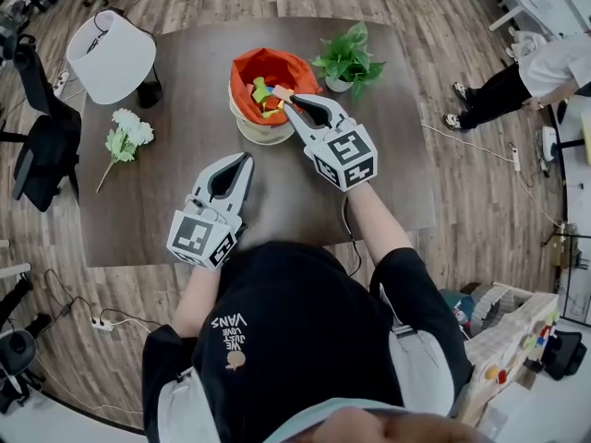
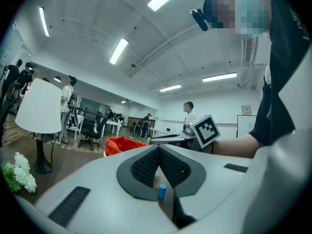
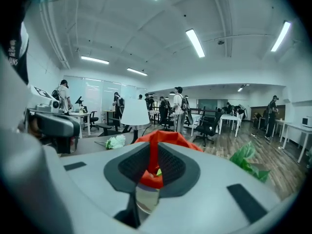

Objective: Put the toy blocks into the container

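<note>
several toy blocks [image 1: 262, 91] are seen in the container [image 1: 254, 133] just beyond the right gripper [image 1: 289, 102], whose jaws are nipped on its red liner [image 1: 251, 65]; none is seen left on the bench [image 1: 175, 169], and the left gripper [image 1: 247, 159] is held closed on nothing.

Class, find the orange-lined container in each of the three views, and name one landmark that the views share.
Head view: orange-lined container, upper centre of the picture.
Left gripper view: container low, left of centre.
Right gripper view: container at the centre.
Shared landmark: the white lamp.
</note>
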The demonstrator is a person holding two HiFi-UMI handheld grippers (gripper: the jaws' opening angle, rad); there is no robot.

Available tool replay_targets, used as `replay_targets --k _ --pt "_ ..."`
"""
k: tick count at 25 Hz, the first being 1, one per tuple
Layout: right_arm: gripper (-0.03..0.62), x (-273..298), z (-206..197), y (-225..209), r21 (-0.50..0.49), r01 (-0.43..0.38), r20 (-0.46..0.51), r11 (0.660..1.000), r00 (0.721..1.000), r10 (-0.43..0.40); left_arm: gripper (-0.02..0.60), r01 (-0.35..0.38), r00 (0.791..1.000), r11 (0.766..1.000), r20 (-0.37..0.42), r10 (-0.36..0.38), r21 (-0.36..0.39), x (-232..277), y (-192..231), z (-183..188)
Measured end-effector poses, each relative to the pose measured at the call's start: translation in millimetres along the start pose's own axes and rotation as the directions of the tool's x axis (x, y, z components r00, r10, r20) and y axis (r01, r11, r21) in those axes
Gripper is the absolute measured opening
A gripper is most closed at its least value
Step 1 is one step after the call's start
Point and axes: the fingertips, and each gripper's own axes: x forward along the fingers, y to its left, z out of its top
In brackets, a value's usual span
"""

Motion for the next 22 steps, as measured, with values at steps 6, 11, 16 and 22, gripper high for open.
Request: replay_targets --k 6,11,16,22 --pt "0.038 -20.5 6.1 10.5 0.006 0.018 0.038 1.000 0.999 -0.019 0.011 0.011 1.000 1.000 0.006 -0.011 -0.004 0.7 -1.4 0.7" --pt "0.031 -36.2 8.1 20.3 0.017 0.025 0.058 1.000 0.998 -0.026 0.011 0.029 1.000 1.000 0.000 -0.029 -0.007 3.1 -4.7 1.2" --pt "0.023 -53.6 1.1 24.9 0.017 0.051 0.053 0.999 0.997 -0.052 0.011 0.054 0.999 0.999 0.000 -0.054 -0.006 7.7 -10.7 0.2" --pt "0.018 -72.1 -6.4 30.0 0.043 0.070 0.053 0.997 0.996 -0.072 0.011 0.080 0.997 0.997 -0.012 -0.080 -0.005 15.0 -18.4 -1.1"
